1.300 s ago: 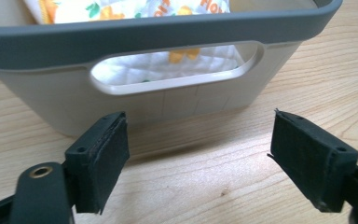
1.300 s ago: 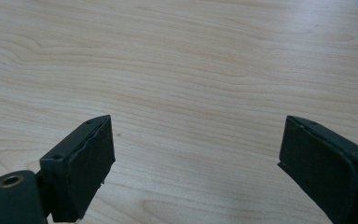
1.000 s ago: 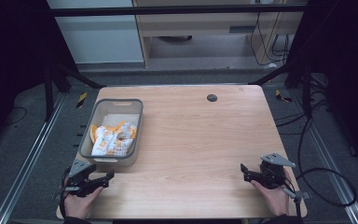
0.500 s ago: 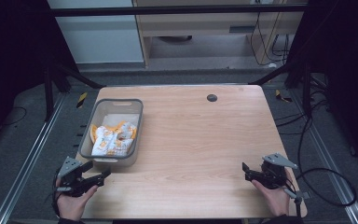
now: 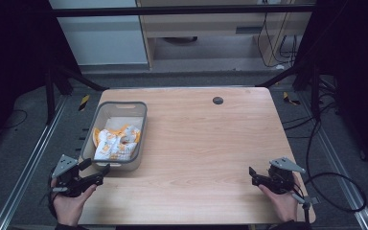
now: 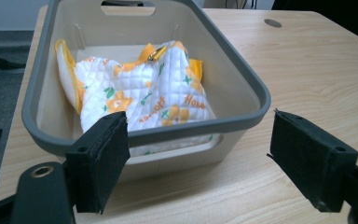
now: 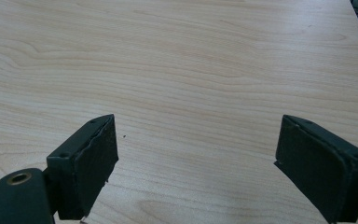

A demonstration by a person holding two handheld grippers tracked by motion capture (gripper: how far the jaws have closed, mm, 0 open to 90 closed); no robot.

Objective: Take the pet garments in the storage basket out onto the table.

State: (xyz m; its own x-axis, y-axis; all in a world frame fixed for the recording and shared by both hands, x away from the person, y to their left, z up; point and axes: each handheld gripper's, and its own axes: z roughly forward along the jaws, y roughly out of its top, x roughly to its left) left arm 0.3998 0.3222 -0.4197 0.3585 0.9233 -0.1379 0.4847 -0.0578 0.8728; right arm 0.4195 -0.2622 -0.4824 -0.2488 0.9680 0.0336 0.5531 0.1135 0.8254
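Left gripper (image 5: pixel 96 176): jaws wide, empty, just before bin's near wall.
Right gripper (image 5: pixel 253 176): jaws wide, empty, over bare light wooden table (image 5: pixel 206 143).
Grey plastic bin (image 6: pixel 242 79): table's left side.
White-and-orange quilted cloth (image 6: pixel 149 95): crumpled inside bin.

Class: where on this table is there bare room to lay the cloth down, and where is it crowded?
Bare wood runs from the grey bin rightward to the table edge, between the dark round hole and right gripper. It is crowded at the near-left corner: bin, quilted cloth, left gripper.
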